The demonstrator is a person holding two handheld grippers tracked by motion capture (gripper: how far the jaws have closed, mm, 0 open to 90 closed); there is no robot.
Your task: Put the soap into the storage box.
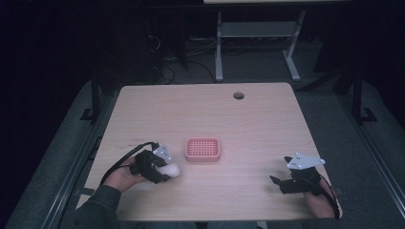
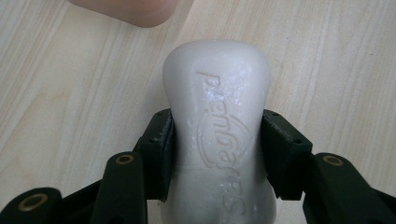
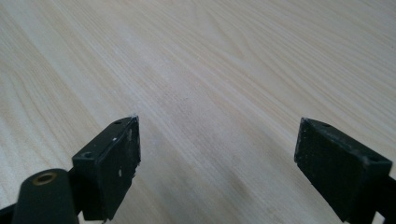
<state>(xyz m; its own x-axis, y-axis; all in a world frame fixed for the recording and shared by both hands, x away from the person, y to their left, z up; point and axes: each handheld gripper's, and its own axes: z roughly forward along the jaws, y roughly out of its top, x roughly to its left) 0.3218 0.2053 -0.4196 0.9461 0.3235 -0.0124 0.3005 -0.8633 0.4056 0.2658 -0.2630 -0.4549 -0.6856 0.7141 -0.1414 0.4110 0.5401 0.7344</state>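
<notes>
A white bar of soap [image 2: 217,121] with embossed lettering is clamped between both jaws of my left gripper [image 2: 217,154]. From above, the soap [image 1: 172,169] pokes out of the left gripper [image 1: 165,171], just left of and slightly nearer than a pink soap dish [image 1: 203,149] with a gridded top. The dish's pink edge [image 2: 135,9] shows at the top of the left gripper view. My right gripper [image 3: 217,154] stands open over bare wood, nothing between its jaws. It sits near the table's front right corner [image 1: 279,181].
The light wooden table [image 1: 205,109] has a round cable hole [image 1: 238,95] at the back. The legs of another desk [image 1: 258,43] stand on the floor beyond it. A person's hands hold both grippers at the table's near edge.
</notes>
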